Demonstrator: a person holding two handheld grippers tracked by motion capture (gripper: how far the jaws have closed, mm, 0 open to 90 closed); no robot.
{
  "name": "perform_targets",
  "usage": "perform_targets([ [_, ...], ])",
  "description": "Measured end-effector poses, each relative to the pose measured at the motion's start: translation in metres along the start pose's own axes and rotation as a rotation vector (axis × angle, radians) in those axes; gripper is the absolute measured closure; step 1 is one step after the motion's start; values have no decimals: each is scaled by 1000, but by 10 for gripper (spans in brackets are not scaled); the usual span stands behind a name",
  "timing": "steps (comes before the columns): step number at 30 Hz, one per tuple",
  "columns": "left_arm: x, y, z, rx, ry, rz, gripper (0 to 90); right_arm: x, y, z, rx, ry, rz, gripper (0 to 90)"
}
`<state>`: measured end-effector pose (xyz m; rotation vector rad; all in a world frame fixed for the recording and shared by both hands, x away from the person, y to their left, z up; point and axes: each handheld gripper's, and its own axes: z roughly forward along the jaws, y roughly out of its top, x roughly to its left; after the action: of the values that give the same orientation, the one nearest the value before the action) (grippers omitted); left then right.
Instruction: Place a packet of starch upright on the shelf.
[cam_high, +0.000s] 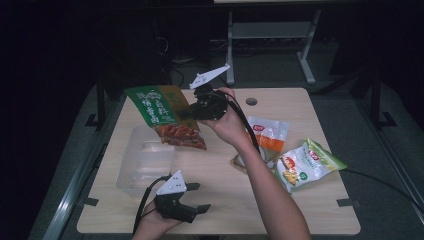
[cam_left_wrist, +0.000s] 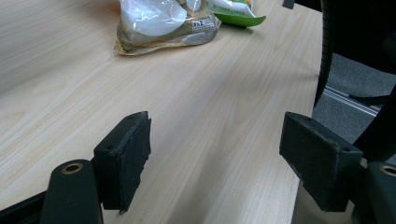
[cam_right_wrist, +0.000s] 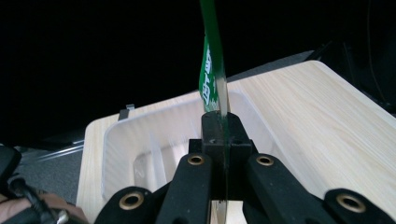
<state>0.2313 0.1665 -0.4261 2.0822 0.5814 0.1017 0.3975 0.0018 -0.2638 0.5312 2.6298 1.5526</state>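
Green and glossy, the snack bag (cam_high: 162, 116) is a flat plastic pouch with a red-orange picture on its lower part, and it hangs in the air in the upper left part of the high view, above the far end of the clear plastic container (cam_high: 145, 162). The right gripper (cam_high: 187, 112) has its black jaws pressed fully together on the edge of this bag; in the right gripper view the thin green sheet (cam_right_wrist: 212, 70) stands up edge-on between the two pads.

The container is a shallow rectangular tub of transparent plastic with rounded corners, and it looks empty inside; in the right gripper view its ribbed bottom (cam_right_wrist: 154, 161) is seen below the bag.

The desk (cam_high: 300, 107) has a pale wood-grain surface, smooth and matt. On its right side lie other pouches: an orange and white pouch (cam_high: 269, 134), a green and yellow pouch (cam_high: 306, 164), and a crinkled clear packet (cam_left_wrist: 163, 23) with a brown border.

The left gripper (cam_high: 197, 197) is at the lower middle of the high view, near the front edge of the desk, with its jaws wide apart and nothing between the rough black rubber pads (cam_left_wrist: 126, 156).
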Motion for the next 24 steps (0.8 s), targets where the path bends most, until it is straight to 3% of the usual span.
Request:
perform_targets([
  [7,1,-1,-3,-6,2,5,244,-4,13,26,-5,9,5,897],
  [16,3,-1,-4,-10,9,2,244,-12,17,57,-17,17,32,897],
  [24,2,-2,-2,6,6,13,244,-22,14,91,-28,38,92,897],
])
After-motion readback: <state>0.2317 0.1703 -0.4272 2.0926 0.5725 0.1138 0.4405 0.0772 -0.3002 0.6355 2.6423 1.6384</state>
